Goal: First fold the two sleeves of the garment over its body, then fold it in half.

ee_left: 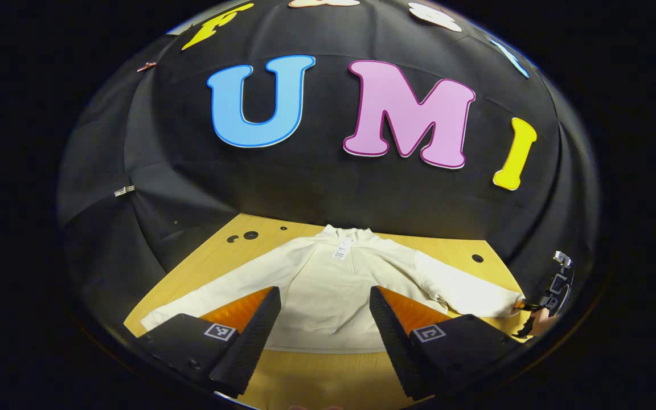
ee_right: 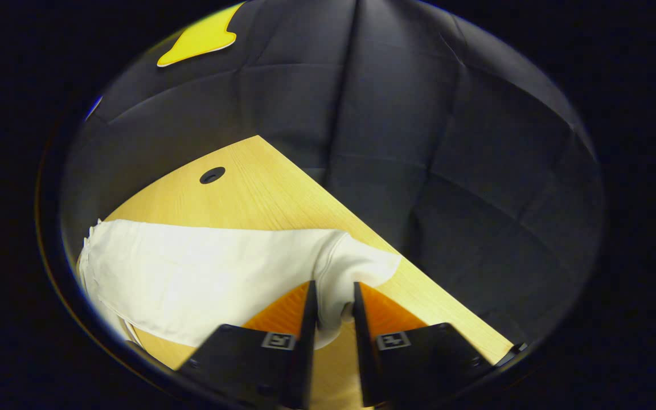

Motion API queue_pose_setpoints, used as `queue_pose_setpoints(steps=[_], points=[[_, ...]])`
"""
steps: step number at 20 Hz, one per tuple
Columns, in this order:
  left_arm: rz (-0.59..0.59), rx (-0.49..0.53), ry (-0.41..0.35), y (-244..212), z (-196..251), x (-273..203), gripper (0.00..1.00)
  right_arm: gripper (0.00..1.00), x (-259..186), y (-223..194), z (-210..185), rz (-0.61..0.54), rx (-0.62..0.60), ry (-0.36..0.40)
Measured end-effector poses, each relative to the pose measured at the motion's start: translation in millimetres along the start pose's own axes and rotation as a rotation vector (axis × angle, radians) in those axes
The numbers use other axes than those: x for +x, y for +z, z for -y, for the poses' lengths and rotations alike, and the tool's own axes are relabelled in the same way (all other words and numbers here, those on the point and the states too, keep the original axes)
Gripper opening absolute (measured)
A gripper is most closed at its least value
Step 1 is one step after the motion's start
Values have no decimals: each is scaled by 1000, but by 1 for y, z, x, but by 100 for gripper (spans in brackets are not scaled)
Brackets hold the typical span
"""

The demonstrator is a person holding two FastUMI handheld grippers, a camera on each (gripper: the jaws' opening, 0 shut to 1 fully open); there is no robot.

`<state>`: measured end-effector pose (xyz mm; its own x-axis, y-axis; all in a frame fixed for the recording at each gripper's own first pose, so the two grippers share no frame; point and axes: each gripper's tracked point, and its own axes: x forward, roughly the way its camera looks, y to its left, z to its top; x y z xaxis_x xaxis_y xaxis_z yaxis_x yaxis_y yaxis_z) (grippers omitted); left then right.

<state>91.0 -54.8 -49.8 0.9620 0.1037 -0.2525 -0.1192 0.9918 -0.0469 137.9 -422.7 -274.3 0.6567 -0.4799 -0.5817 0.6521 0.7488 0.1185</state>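
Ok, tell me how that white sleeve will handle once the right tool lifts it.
Probably floppy: the sleeve bunches between the right tool fingers and lies flat on the table. Likely light, a soft fleece-looking fabric. It may drag the garment body, since only the cuff is pinched.

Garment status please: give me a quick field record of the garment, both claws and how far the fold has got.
garment: white pullover, lying flat on the wooden table, both sleeves spread outward
right sleeve: cuff sits between the right claw's fingers
right claw: narrowed on the cuff, fabric bunched between the fingers
left claw: open, above the pullover's hem, holding nothing
fold progress: no sleeve folded over the body yet
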Motion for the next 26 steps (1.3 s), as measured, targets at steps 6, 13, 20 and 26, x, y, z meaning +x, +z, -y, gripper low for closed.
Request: queue_pose_setpoints(steps=[6,13,20,26], points=[[-39,-53,-4,-12,-16,-12,96,7,-4,1,-3,-36,30,26],[-53,-65,23,-21,-56,-18,97,6,-40,21,-30,-1,4,47],[-44,-133,62,-28,-107,-30,97,6,-123,68,-120,101,-105,188],[-44,-194,104,-37,-151,-36,97,6,-173,120,-234,193,-123,342]])
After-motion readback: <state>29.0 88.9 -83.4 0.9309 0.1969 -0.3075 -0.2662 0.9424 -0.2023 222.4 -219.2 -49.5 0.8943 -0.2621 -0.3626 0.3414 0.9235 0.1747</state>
